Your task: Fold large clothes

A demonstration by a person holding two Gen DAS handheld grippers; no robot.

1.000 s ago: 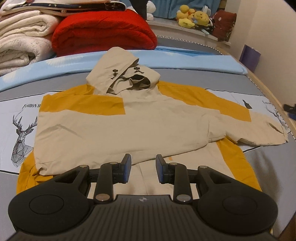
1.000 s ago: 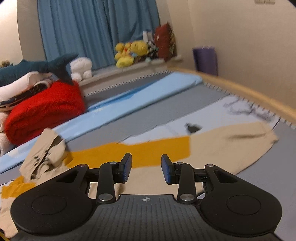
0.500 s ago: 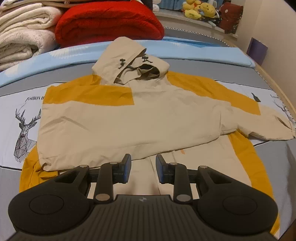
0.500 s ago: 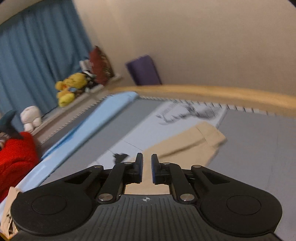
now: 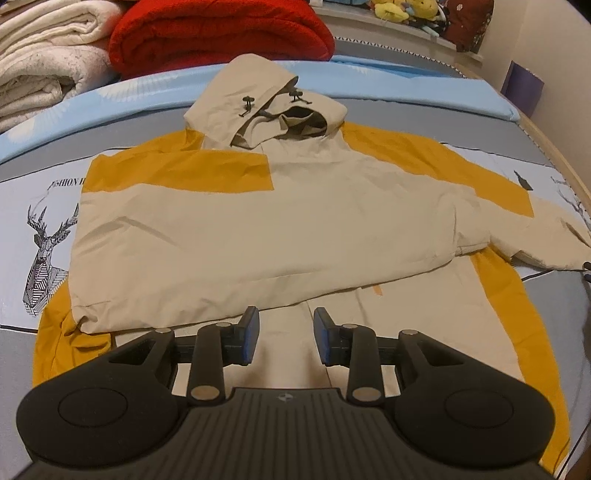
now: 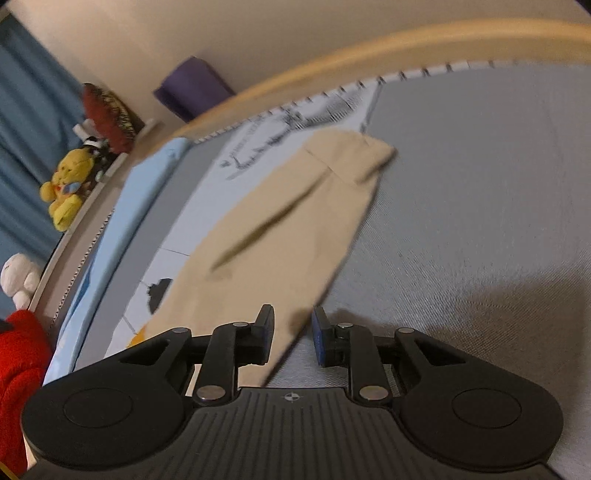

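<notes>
Fingers of the left gripper [image 5: 284, 336] spread; right gripper [image 6: 293, 334] just reopened, straddling the sleeve [image 6: 295, 229] edge unpinched.

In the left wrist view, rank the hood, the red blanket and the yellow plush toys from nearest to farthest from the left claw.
From the left claw:
1. Hood: straight ahead, at the top of the jacket.
2. Red blanket: beyond the hood, slightly left, at the head of the bed.
3. Yellow plush toys: farthest, upper right, on the ledge behind the bed.
</notes>
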